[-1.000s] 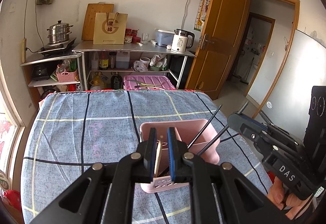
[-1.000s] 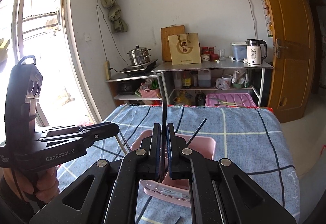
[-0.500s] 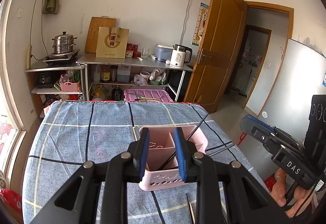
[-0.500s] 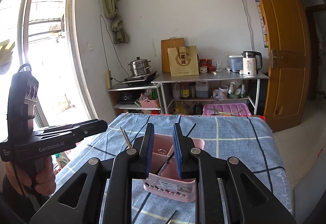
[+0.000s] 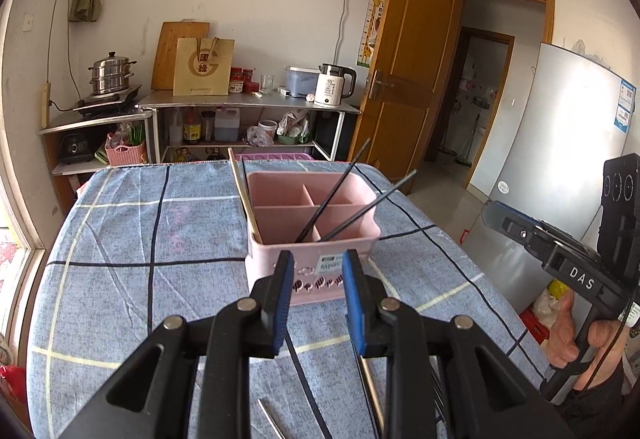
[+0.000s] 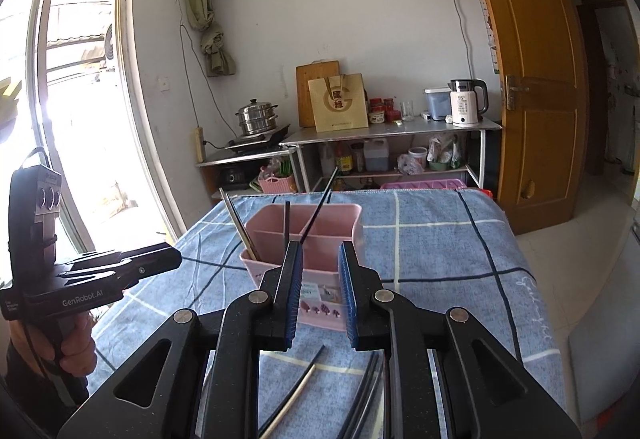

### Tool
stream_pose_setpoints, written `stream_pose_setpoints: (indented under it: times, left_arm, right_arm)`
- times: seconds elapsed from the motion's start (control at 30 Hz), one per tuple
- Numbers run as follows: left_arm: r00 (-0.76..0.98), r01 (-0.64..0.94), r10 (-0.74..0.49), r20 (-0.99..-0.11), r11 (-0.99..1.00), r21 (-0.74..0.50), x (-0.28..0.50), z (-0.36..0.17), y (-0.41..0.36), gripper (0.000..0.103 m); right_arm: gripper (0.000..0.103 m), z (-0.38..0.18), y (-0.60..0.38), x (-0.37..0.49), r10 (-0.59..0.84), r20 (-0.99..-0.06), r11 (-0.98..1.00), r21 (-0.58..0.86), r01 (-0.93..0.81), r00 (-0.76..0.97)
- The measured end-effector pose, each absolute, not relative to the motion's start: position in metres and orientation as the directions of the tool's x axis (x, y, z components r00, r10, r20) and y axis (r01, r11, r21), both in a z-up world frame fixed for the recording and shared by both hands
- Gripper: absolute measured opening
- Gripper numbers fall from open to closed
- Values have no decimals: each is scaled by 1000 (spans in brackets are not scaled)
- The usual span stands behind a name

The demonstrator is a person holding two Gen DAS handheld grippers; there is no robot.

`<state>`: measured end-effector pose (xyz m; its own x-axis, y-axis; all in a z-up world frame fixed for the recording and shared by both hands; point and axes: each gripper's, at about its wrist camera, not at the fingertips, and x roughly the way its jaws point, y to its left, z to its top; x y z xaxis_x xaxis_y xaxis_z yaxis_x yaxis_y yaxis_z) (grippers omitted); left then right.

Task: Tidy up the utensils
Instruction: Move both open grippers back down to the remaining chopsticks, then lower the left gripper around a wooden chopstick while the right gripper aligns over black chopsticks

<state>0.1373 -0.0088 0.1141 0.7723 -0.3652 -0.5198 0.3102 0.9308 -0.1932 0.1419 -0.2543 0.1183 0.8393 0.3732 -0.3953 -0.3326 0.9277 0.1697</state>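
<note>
Left wrist view: left gripper [image 5: 316,291] jaws apart, nothing between them, hovering over the blue plaid tablecloth [image 5: 132,239] just short of the pink utensil caddy [image 5: 312,235]. Caddy sits mid-table, nearer the far edge, divided into compartments. Wooden chopstick [image 5: 243,195] and a dark one lean at the caddy's left wall; two black chopsticks [image 5: 340,195] lean right from the near compartments. Loose chopsticks [image 5: 304,387] lie on the cloth near the front edge, under the gripper. Right gripper's body shows at far right, held in a hand [image 5: 568,335].

Right wrist view: left gripper body at far left, gripped by a hand [image 6: 76,343]. Right gripper [image 6: 320,291] jaws spread, empty, just in front of the caddy [image 6: 320,287]. Black chopsticks [image 6: 316,215] stand tilted in it. Loose chopsticks [image 6: 296,391] on the cloth near the front edge. Steel rack with kettle [image 6: 466,103] by the back wall.
</note>
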Motion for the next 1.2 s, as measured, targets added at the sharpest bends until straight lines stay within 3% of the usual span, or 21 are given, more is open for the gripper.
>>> stream_pose_setpoints:
  times: [0.73,1.2]
  left_arm:
    - [537,343,-375,-755,915,-211,148,-8,-67,26]
    - [498,342,-321,-805,926,-158,157,-30,-88,26]
  right_arm:
    - [19,-11,-275,156,289,-694,957,198,-212,659]
    - [19,-38,-274,166,258,-753,965,172,-197,606]
